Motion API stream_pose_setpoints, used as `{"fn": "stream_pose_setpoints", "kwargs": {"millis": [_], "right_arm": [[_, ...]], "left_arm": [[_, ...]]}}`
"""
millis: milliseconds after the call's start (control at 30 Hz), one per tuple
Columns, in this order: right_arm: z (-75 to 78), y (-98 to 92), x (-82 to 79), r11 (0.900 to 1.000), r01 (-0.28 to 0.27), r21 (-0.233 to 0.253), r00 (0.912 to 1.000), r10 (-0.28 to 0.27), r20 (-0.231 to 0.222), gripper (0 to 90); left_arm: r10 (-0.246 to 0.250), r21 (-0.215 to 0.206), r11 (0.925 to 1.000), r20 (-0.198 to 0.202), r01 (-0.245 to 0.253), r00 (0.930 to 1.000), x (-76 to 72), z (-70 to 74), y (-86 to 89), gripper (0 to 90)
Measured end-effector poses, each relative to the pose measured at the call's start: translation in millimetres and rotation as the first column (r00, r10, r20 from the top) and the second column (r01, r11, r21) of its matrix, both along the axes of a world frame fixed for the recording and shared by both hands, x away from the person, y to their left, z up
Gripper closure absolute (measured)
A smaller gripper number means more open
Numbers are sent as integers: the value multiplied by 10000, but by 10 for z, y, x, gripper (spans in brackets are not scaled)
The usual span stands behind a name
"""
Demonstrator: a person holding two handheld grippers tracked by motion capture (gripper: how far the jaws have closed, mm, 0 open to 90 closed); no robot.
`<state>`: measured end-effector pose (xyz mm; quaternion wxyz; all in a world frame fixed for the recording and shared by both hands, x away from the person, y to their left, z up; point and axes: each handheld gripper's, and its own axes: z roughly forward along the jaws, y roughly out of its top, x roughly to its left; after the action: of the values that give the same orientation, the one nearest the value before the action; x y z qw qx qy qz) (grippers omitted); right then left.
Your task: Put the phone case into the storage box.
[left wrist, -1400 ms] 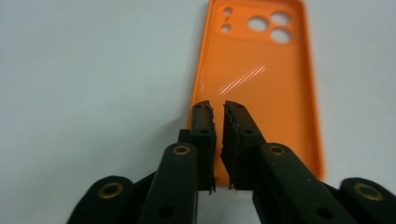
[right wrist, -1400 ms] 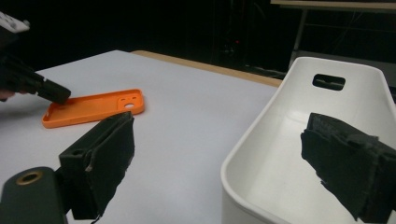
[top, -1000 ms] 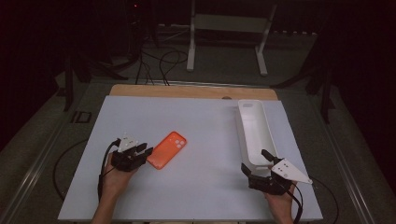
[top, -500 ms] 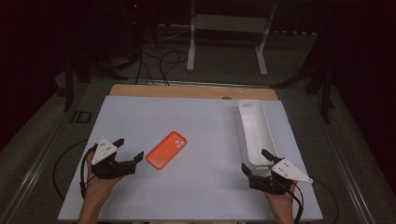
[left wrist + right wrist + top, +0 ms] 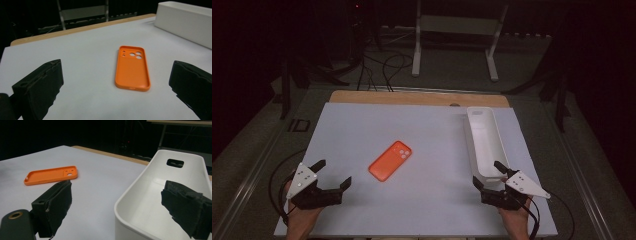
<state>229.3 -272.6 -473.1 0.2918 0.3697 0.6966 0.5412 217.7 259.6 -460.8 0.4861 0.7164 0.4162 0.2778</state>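
From my remote seat I start at the left edge of the desk [image 5: 362, 125], where my left gripper [image 5: 333, 174] rests low near the front corner, its jaws spread wide with nothing between them. In the left gripper view those two black jaws frame the orange phone case [image 5: 132, 68], which lies ahead of them, apart from both and untouched.

Moving right, the phone case [image 5: 390, 160] sits flat on the white sheet near the middle of the desk, open side up, its camera cut-outs at the far end, lying at a slant to the desk's edges. I judge it light and thin, a shell that will flex if squeezed across its width, and its smooth skin may slide on the sheet when nudged. Lying flat, it offers little for the jaws to bite. My best hold, I think, is across one long raised rim or over a short end, with one jaw tip tucked under the lip and the other inside the shell. Too much pressure could bow it and make it spring out.

Further right stands the long white bin [image 5: 484, 142], running front to back, empty as far as I can see, with a slot handle in its far wall [image 5: 175, 163]. At the far right my right gripper [image 5: 489, 175] hovers at the bin's near end, jaws open and holding nothing, one on each side of the bin's near wall in the right gripper view.
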Motion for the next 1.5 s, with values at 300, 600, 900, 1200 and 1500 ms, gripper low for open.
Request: {"fn": "stream_pose_setpoints", "kwargs": {"millis": [300,600,900,1200,1500], "right_arm": [[-65,-11,-46,9999,17,-135,10000,-18,-69,94],[-90,-3,-63,9996,-22,-274,10000,20,-87,94],[-94,6,-70,9995,-11,-303,10000,8,-96,94],[-83,-23,-74,9997,204,-165,9998,-205,-76,94],[-99,3,-71,9996,161,-243,9998,-164,-128,94]], "left_arm": [[-16,60,10000,108,15,9999,-94,8,23,4],[84,67,9999,65,-84,9999,-103,38,43,4],[175,269,9995,-309,-167,9994,-98,63,22,4],[31,385,9993,-526,-11,9986,19,167,-42,3],[-164,585,9980,-894,217,9959,202,256,-162,4]]}}
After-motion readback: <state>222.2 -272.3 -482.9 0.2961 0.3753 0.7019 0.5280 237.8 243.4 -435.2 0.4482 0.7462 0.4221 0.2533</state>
